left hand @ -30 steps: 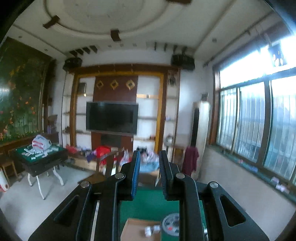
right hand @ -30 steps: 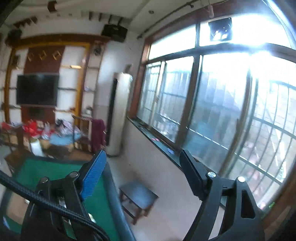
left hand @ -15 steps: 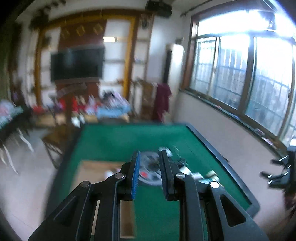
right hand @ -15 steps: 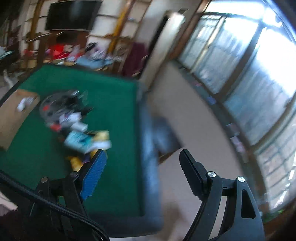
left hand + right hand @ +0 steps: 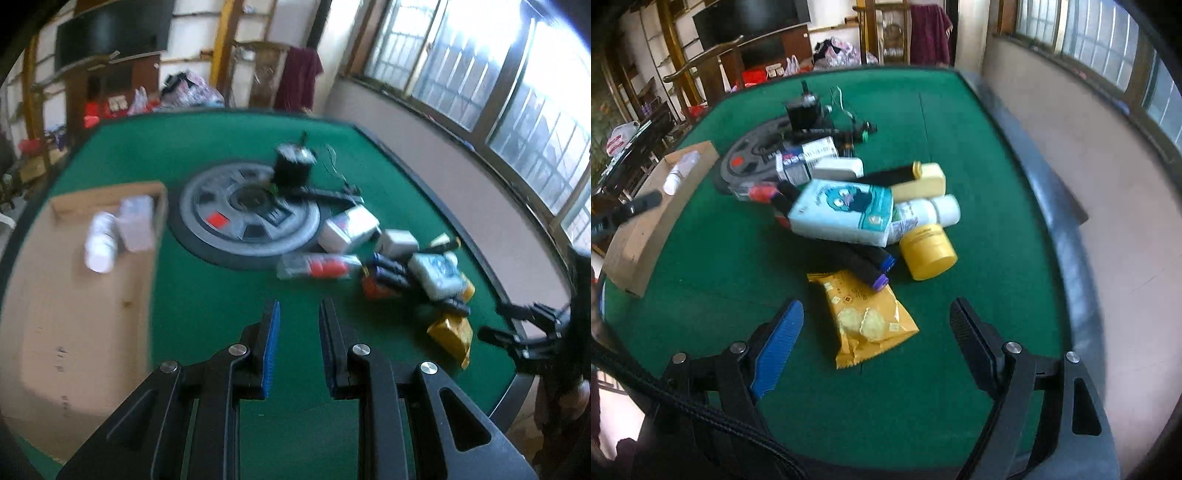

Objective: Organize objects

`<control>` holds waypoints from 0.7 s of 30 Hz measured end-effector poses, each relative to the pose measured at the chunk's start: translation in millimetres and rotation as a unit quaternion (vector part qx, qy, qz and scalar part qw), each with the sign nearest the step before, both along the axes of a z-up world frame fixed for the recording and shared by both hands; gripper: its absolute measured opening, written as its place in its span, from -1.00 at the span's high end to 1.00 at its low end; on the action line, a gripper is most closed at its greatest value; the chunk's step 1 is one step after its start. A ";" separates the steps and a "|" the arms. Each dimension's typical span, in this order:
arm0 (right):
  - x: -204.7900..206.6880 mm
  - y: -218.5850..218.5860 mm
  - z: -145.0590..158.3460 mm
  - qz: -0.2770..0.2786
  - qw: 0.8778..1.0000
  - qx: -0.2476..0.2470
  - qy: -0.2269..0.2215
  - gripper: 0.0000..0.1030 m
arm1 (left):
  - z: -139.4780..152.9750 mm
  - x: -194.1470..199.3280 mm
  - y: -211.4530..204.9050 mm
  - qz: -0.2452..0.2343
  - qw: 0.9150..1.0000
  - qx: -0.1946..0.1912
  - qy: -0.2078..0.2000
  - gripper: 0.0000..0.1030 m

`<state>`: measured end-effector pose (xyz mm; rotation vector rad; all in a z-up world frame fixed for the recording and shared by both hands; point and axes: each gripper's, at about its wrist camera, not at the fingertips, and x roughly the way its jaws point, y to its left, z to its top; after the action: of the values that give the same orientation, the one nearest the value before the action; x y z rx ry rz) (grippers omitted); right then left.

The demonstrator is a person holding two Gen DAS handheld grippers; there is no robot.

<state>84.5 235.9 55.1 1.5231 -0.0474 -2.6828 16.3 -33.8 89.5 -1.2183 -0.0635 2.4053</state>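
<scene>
The green counter (image 5: 960, 155) now fills the view instead of the room. Right claw (image 5: 875, 325) is wide apart above the chip bag (image 5: 866, 317); left claw (image 5: 298, 325) is nearly together, empty. Sorting can start.

A left hand-held gripper (image 5: 297, 314), its jaws nearly together and empty, points down over a green surface (image 5: 221, 302). A cardboard box (image 5: 77, 295) at left holds a white bottle (image 5: 99, 242) and a pale carton (image 5: 136, 223). Beyond lie a grey weight plate (image 5: 247, 221) and a blurred heap of packets, among them a yellow bag (image 5: 452, 332).
</scene>
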 end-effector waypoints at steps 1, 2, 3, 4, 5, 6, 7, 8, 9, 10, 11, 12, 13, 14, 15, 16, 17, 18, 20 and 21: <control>-3.9 2.6 -3.4 -0.004 1.000 -0.007 -0.004 -0.58 | -4.0 0.1 2.5 -0.006 1.000 0.001 -0.007 0.65; -9.0 6.4 -4.9 -0.012 1.000 -0.017 -0.004 -0.57 | -7.9 -1.3 4.8 -0.008 1.000 0.002 -0.011 0.65; -14.4 10.6 -3.3 -0.018 0.999 -0.033 0.001 -0.58 | -10.8 -1.6 6.8 -0.008 1.000 0.003 -0.014 0.65; -18.8 13.4 -2.5 -0.021 0.999 -0.049 0.006 -0.58 | -13.3 -2.0 7.6 -0.006 1.000 0.007 -0.018 0.65; -26.0 17.6 1.4 -0.023 0.997 -0.075 0.015 -0.58 | -14.3 -3.3 6.4 -0.004 1.000 0.012 -0.021 0.65; -33.7 22.3 6.5 -0.025 0.994 -0.105 0.024 -0.58 | -14.5 -2.7 4.5 0.000 1.000 0.017 -0.025 0.64; -40.6 26.0 9.6 -0.027 0.991 -0.125 0.028 -0.58 | -18.1 -5.9 3.6 0.004 0.999 0.020 -0.028 0.61; -51.1 29.7 12.3 -0.028 0.988 -0.150 0.031 -0.58 | -21.1 -6.7 1.2 0.009 0.999 0.024 -0.031 0.60; -61.7 32.1 12.8 -0.025 0.986 -0.164 0.027 -0.58 | -23.3 -7.2 -1.4 0.015 0.999 0.026 -0.033 0.58; -72.7 33.6 11.2 -0.024 0.985 -0.171 0.020 -0.58 | -26.8 -8.3 -4.3 0.020 0.999 0.029 -0.034 0.57; -85.4 34.1 7.3 -0.023 0.984 -0.175 0.012 -0.58 | -28.7 -8.4 -7.7 0.025 0.999 0.030 -0.036 0.57; -94.1 33.5 2.5 -0.019 0.984 -0.176 0.001 -0.58 | -29.1 -8.3 -10.9 0.029 0.998 0.030 -0.037 0.57; -101.0 32.0 -3.2 -0.015 0.984 -0.174 -0.012 -0.57 | -28.9 -7.1 -15.4 0.033 0.998 0.032 -0.038 0.57; -107.6 28.8 -12.1 -0.013 0.985 -0.171 -0.031 -0.57 | -28.5 -6.0 -18.6 0.035 0.998 0.033 -0.038 0.57; -108.9 25.9 -19.5 -0.010 0.984 -0.173 -0.045 -0.58 | -28.2 -4.8 -21.5 0.036 0.998 0.034 -0.038 0.57; -107.4 21.1 -25.7 0.003 0.981 -0.183 -0.057 -0.58 | -27.9 -4.0 -24.5 0.037 0.998 0.035 -0.038 0.57; -104.8 17.7 -27.7 0.014 0.979 -0.195 -0.063 -0.58 | -27.4 -3.4 -27.0 0.035 0.998 0.039 -0.037 0.57; -99.5 14.6 -28.8 0.023 0.976 -0.204 -0.066 -0.58 | -26.7 -2.7 -29.3 0.035 0.998 0.043 -0.037 0.57; -88.1 6.6 -30.1 0.047 0.969 -0.230 -0.073 -0.58 | -26.8 -2.4 -29.8 0.033 0.998 0.047 -0.034 0.57; -81.9 3.1 -29.6 0.065 0.963 -0.248 -0.078 -0.58 | -27.1 -1.6 -29.5 0.033 0.998 0.047 -0.032 0.57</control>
<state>2.6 239.0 25.5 1.4978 -0.5588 -2.2114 14.7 -63.3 62.4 -1.2679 -0.2378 2.3896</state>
